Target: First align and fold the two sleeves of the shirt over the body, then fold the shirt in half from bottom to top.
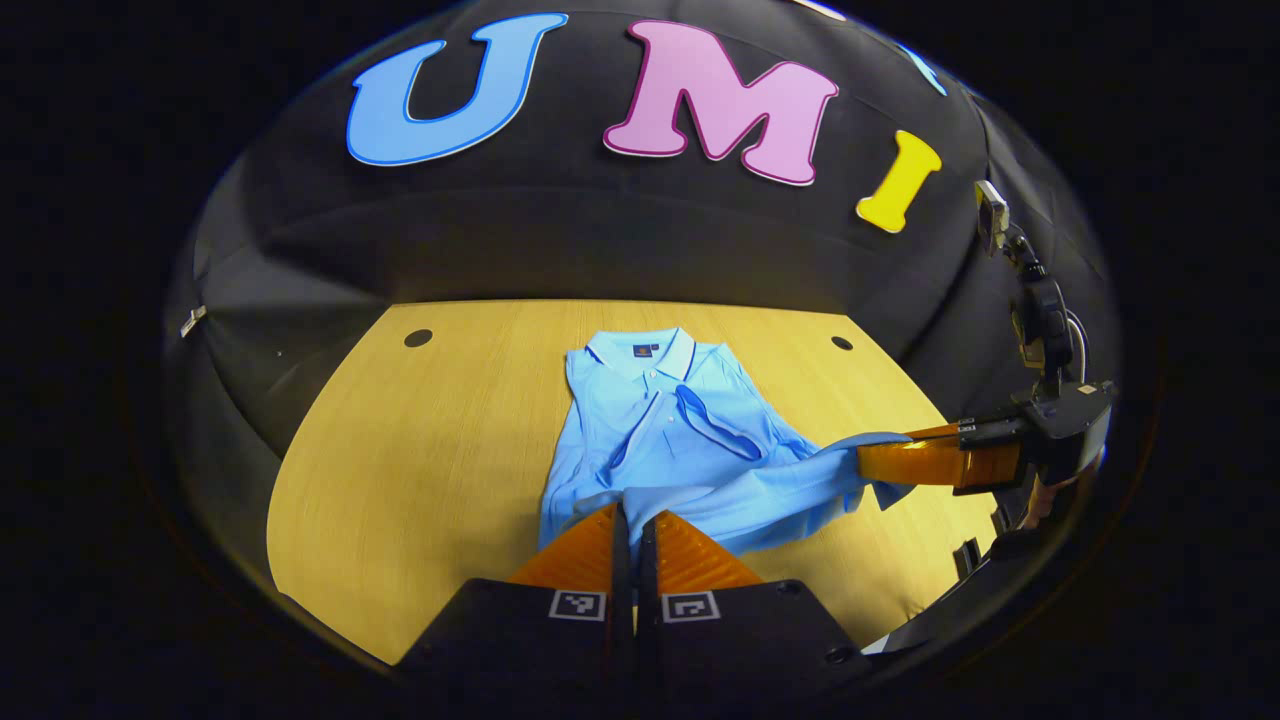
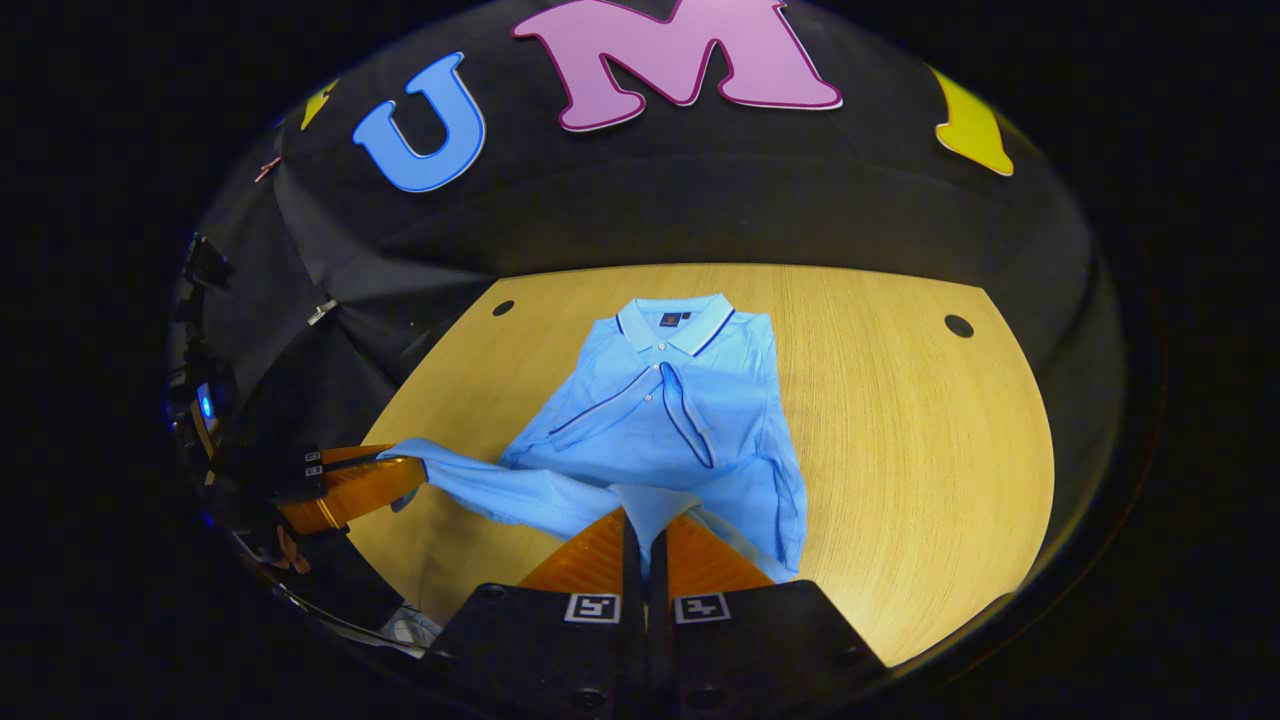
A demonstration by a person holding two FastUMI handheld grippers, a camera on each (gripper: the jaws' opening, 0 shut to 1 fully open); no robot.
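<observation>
Shirt (image 2: 670,420) mid-table (image 2: 900,450), sleeves folded over its body; both grippers (image 1: 632,525) (image 2: 645,530) pinch hem corners nearest them, jaws pressed together; uneven lifting could skew the fold or shake sleeves loose.

Wooden table (image 1: 420,450) with dark round holes (image 1: 418,338).

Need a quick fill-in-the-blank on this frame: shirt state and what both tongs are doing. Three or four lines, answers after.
1. The shirt is light ____ in colour.
2. Both sleeves are already folded over the ____ of the shirt.
3. The left tongs and the right tongs are each ____ on the shirt's bottom hem.
4. The shirt lies on a ____ table.

Missing words: blue; body; shut; wooden
</observation>
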